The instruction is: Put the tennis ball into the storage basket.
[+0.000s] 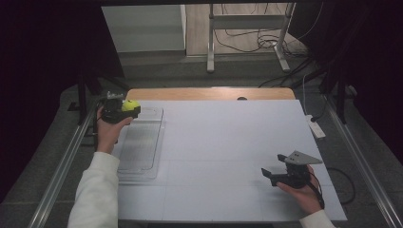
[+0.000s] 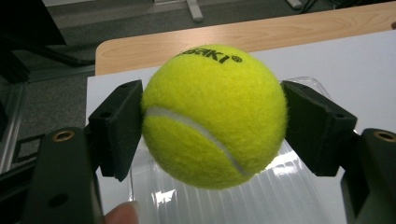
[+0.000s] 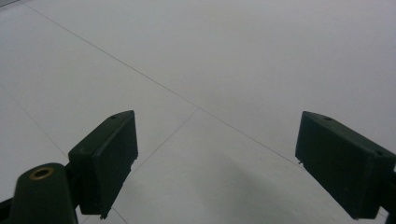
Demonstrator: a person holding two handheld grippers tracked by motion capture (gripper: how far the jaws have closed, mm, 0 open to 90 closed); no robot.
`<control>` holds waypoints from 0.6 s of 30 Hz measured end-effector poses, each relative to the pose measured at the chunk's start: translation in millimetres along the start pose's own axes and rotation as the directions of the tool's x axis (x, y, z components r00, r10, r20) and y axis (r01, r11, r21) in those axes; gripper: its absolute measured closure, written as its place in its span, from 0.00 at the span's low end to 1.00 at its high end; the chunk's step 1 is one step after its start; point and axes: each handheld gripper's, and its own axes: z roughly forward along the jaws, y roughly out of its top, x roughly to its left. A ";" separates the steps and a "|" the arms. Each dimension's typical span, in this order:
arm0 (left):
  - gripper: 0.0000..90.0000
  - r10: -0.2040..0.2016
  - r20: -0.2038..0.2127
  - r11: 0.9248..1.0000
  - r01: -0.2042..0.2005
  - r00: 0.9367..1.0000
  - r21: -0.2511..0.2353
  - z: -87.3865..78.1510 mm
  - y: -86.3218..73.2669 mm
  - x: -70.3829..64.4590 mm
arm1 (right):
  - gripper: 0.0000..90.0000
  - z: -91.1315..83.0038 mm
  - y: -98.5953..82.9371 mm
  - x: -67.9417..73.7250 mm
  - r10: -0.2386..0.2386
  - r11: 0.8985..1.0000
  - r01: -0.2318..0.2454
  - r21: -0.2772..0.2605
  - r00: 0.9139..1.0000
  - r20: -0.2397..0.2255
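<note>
A yellow tennis ball (image 2: 214,116) is clamped between the jaws of the left gripper (image 1: 124,110), held above the far end of a clear plastic tray (image 1: 140,147) at the table's (image 1: 228,142) left side. The right gripper (image 1: 271,175) is held near the right front corner, jaws spread wide and empty

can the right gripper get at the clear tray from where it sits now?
Probably yes. The right gripper is open and holds nothing, with bare white table between it and the clear tray. The left gripper holds the tennis ball over the tray's far end.
</note>
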 end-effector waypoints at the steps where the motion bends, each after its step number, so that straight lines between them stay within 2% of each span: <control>1: 0.29 0.000 0.000 1.000 0.000 1.000 0.000 0.0 0.0 0.0 | 0.15 0.0 0.0 0.0 0.000 1.000 0.000 0.000 1.000 0.000; 5: 0.29 0.018 -0.011 0.999 -0.018 1.000 0.028 4.6 -0.5 -0.2 | 0.15 -0.1 -0.1 -0.2 0.000 1.000 0.000 0.000 1.000 0.001; 18: 0.29 0.059 -0.004 0.995 -0.059 0.998 0.085 8.4 -4.6 -0.4 | 0.15 0.0 0.0 0.0 0.002 1.000 -0.002 0.000 1.000 0.001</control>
